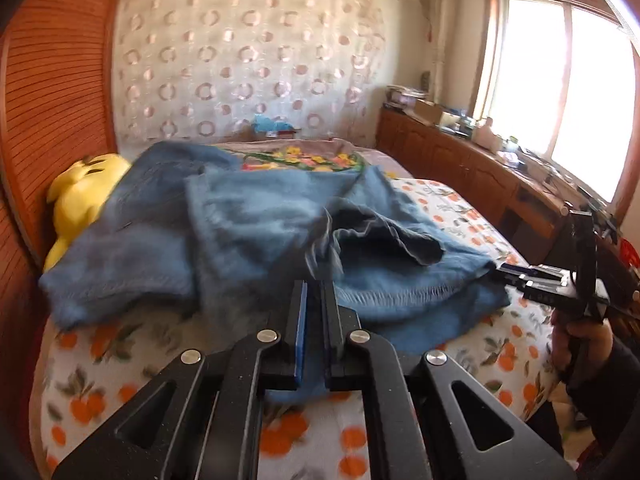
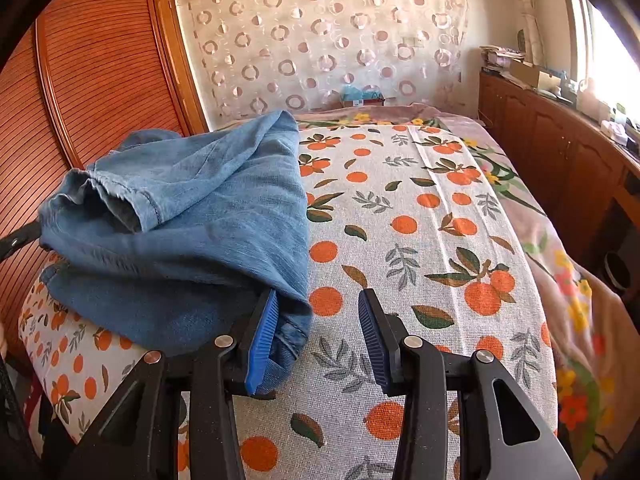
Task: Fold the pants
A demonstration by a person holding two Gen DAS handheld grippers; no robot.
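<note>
The denim pants [image 2: 188,216] lay bunched in rough layers near the bed's [image 2: 420,240] headboard-side edge (folding looked barely begun, nothing squared). The left gripper [image 1: 314,296] was pinched shut on a bit of denim; the right gripper [image 2: 320,320] stood half open, one pad touching the hem, gripping nothing.

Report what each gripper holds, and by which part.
Left gripper: shut on the blue denim pants, at their near edge. Right gripper: open, holding nothing.
</note>
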